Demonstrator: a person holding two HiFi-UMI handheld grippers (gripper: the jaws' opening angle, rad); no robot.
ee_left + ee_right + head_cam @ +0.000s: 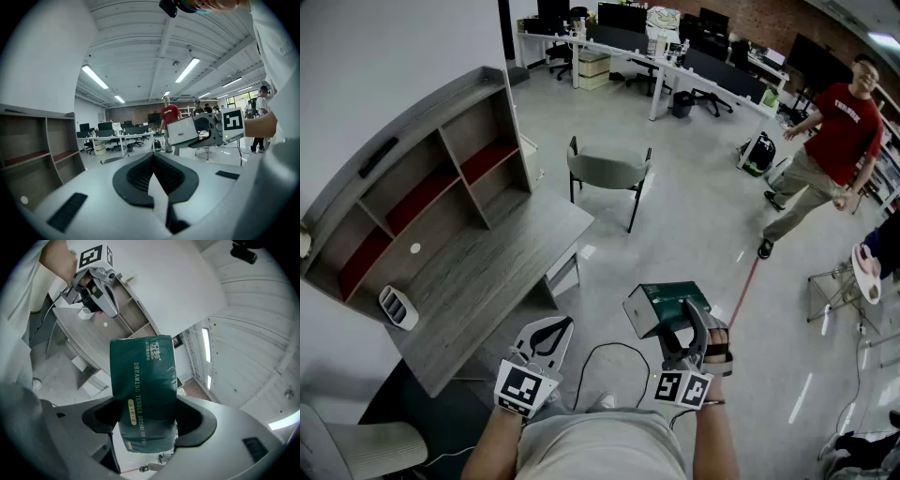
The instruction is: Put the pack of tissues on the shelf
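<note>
A dark green pack of tissues (667, 302) hangs in the air over the floor with my right gripper (677, 325) shut on it. In the right gripper view the pack (144, 399) sits upright between the two jaws and fills the gap. The grey wooden shelf (441, 178) with red-lined compartments stands on a desk (497, 272) to the left, well apart from the pack. My left gripper (558, 326) is shut and holds nothing; it hovers near the desk's front corner. From the left gripper view (152, 158) the pack (183, 130) shows to the right.
A white device (397, 307) lies on the desk's near-left part. A grey chair (607, 171) stands beyond the desk. A person in a red shirt (839, 131) walks at the far right. A black cable (605, 361) lies on the floor by my feet.
</note>
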